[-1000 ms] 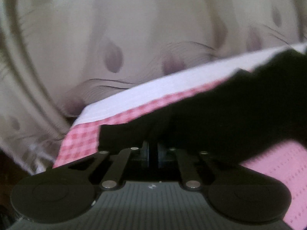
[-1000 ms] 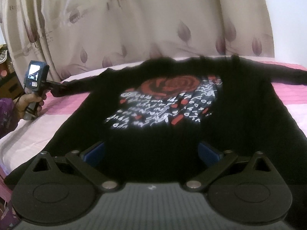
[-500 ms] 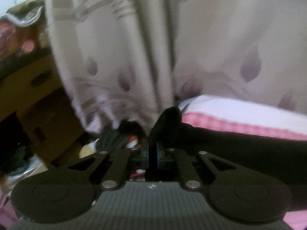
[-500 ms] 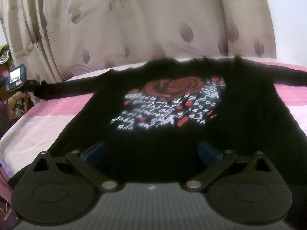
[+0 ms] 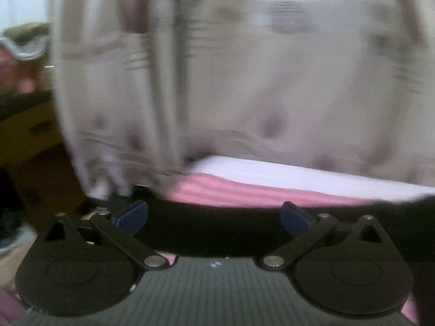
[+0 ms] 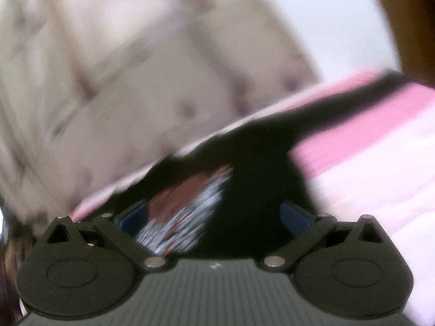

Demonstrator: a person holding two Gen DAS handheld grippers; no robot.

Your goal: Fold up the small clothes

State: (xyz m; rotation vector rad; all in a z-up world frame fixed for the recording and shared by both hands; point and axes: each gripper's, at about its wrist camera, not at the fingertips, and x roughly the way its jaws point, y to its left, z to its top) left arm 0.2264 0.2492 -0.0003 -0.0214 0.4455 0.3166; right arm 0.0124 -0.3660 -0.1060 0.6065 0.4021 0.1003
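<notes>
A black long-sleeved shirt (image 6: pixel 252 163) with a red rose and white lettering print (image 6: pixel 187 212) lies spread on a pink and white bed sheet (image 6: pixel 367 168). Its right sleeve (image 6: pixel 348 103) stretches toward the far right. My right gripper (image 6: pixel 214 217) is open over the shirt's lower part, blue pads wide apart. In the left wrist view my left gripper (image 5: pixel 214 217) is open and empty, with the shirt's black left sleeve (image 5: pixel 217 231) lying across between its pads. Both views are blurred by motion.
A beige curtain (image 5: pixel 244 81) with dark petal marks hangs behind the bed. The bed's left edge (image 5: pixel 174 190) drops to cardboard boxes (image 5: pixel 30 135) and clutter on the floor. A white wall (image 6: pixel 312 19) shows at the right.
My left gripper has let go of the black sleeve and opened wide. My right gripper has swung and tilted toward the shirt's right side, staying open.
</notes>
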